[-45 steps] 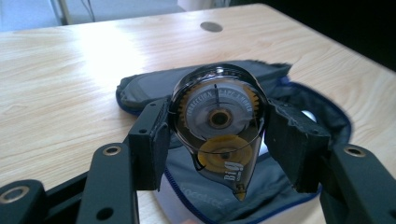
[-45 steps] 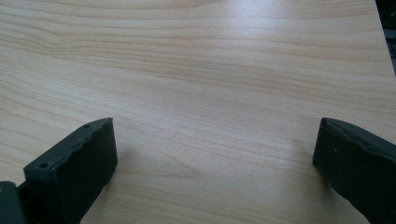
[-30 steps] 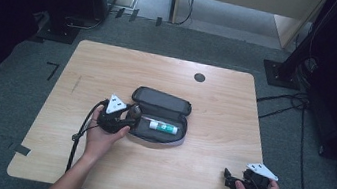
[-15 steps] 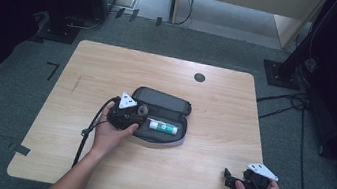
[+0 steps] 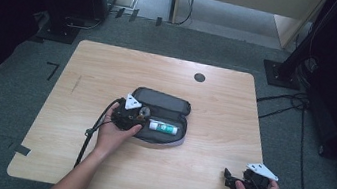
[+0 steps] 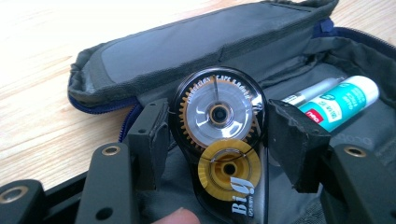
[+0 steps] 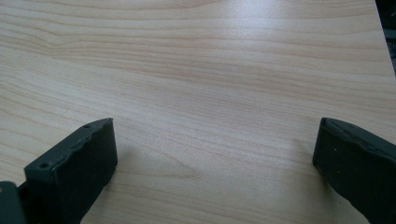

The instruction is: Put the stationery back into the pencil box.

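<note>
- Correction tape dispenser (image 6: pixel 219 154), clear black shell w/ white gear wheel above a yellow one, sits upright between the left gripper (image 6: pixel 217 140) fingers, over the open pencil case (image 6: pixel 196 51).
- Left fingers closed on the dispenser: right pad pressed to its side, left pad against the other edge.
- A fingertip shows at the bottom edge of the left gripper view, just below the dispenser.
- Inside the case, to the right of the dispenser: a glue stick (image 6: pixel 338 102) w/ teal label & white cap, a thin white pen (image 6: pixel 310 91) beside it.
- High view: dark case (image 5: pixel 160 118) lies open near the table (image 5: pixel 109 70) centre, lid flipped away from the person; left gripper (image 5: pixel 129 114) at its left end.
- Right gripper (image 5: pixel 249 180) rests at the table's near right corner, well apart from the case.
- Right fingers (image 7: pixel 77 163) spread wide, bare wood between them.
</note>
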`<state>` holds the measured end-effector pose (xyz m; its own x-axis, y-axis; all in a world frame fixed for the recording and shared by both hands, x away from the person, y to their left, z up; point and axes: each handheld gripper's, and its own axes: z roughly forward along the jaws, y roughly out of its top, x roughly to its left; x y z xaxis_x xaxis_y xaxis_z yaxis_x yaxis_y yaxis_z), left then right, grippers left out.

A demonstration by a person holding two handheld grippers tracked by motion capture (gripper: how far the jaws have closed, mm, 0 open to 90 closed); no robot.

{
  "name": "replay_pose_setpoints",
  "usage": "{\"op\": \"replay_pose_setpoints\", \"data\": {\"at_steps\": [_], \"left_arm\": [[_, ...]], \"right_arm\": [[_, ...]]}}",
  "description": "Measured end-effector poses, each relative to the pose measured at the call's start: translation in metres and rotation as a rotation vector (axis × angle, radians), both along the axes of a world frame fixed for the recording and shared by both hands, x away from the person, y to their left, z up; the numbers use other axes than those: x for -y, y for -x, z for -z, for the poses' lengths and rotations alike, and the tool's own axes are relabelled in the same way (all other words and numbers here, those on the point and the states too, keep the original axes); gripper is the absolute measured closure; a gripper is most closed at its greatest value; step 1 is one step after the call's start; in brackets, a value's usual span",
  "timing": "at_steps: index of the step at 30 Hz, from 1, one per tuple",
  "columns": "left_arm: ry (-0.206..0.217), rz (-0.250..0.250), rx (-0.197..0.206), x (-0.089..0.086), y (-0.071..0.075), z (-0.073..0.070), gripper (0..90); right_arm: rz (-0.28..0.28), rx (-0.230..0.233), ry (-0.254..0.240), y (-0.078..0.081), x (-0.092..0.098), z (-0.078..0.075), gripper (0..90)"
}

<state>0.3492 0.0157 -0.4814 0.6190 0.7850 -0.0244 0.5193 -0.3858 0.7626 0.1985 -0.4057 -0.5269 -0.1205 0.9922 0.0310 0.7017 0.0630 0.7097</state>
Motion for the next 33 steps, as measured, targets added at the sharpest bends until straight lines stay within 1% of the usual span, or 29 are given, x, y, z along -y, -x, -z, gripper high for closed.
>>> {"op": "replay_pose_setpoints", "data": {"at_steps": [1,4,6,9,12,17,22,25,27,28,29,33], "left_arm": [[-0.001,0.002,0.001,0.0,0.0,0.0,44.8],[-0.001,0.003,0.002,0.0,0.001,-0.001,43.9],[0.01,0.003,-0.001,-0.001,0.001,-0.002,43.7],[0.04,0.003,0.003,-0.003,0.003,-0.005,43.1],[0.062,0.001,0.016,-0.006,0.006,-0.01,42.0],[0.096,0.0,0.008,-0.013,0.009,-0.016,39.2],[0.12,-0.039,0.024,-0.022,0.014,-0.02,28.2],[0.133,-0.06,0.026,-0.03,0.017,-0.023,23.1],[0.143,-0.08,0.023,-0.035,0.018,-0.024,18.1],[0.143,-0.08,0.023,-0.035,0.018,-0.024,16.6],[0.149,-0.091,0.019,-0.04,0.019,-0.025,15.3],[0.157,-0.108,0.025,-0.05,0.023,-0.028,11.4]], "right_arm": [[0.0,0.0,0.0,0.0,0.0,0.0,0.0],[-0.001,0.0,0.0,0.0,0.0,0.0,0.0],[0.0,0.001,0.0,0.0,0.0,0.0,0.0],[0.0,0.0,0.0,0.0,0.0,0.0,0.0],[0.0,0.0,0.0,0.0,0.0,0.0,0.0],[0.0,0.0,0.0,0.0,0.0,0.0,0.0],[0.001,0.0,0.0,0.0,0.0,0.0,0.0],[0.0,0.0,0.001,0.0,0.0,0.0,0.0],[0.001,0.001,0.0,0.0,0.0,0.0,0.0],[0.0,0.0,0.001,0.0,0.0,0.0,0.0],[0.0,0.0,0.001,0.0,0.0,0.0,0.0],[0.0,0.0,0.001,0.0,0.0,0.0,0.0]]}}
